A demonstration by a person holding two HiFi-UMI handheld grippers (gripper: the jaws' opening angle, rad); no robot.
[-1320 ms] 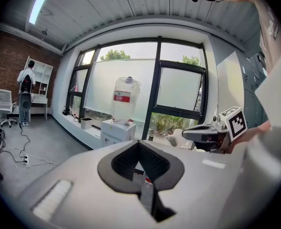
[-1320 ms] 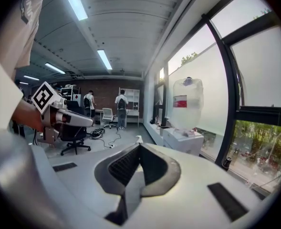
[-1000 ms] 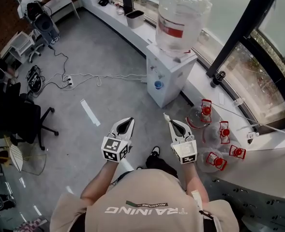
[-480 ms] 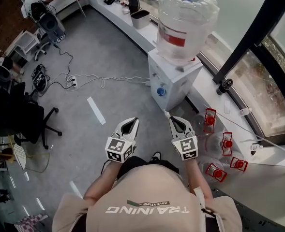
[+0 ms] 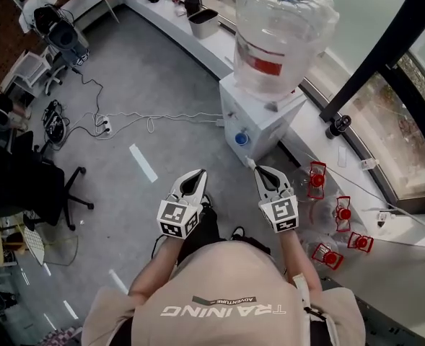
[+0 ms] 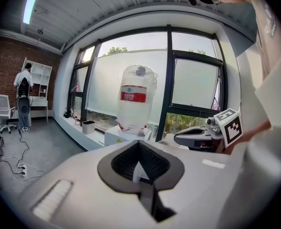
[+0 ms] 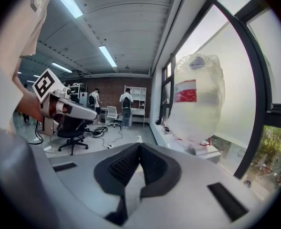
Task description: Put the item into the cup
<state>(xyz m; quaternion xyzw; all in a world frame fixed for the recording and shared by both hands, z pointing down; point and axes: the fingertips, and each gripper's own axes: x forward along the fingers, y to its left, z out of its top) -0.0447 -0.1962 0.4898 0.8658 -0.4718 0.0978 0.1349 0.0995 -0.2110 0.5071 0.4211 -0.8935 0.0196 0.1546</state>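
My right gripper (image 5: 258, 171) (image 7: 140, 144) is shut on a small white item (image 5: 250, 163) (image 7: 139, 138) that pokes out past its tips. My left gripper (image 5: 193, 178) (image 6: 139, 144) is shut beside it, and a pale sliver shows in its jaw gap that I cannot identify. Both are held side by side at waist height, pointing at a white water dispenser (image 5: 259, 117) topped by a big clear bottle (image 5: 284, 34) (image 6: 136, 97) (image 7: 197, 99). A blue round part (image 5: 241, 139) sits on the dispenser's front. I can make out no cup in any view.
Several empty water bottles with red caps (image 5: 335, 215) lie on the floor right of me by the window. A white ledge with a bin (image 5: 203, 21) runs along the glass. Cables (image 5: 125, 117) cross the grey floor, with an office chair (image 5: 53, 186) at the left.
The person has stepped closer to the dispenser, and both grippers have moved with them. Their jaws stand as before, the right still shut on the white item.
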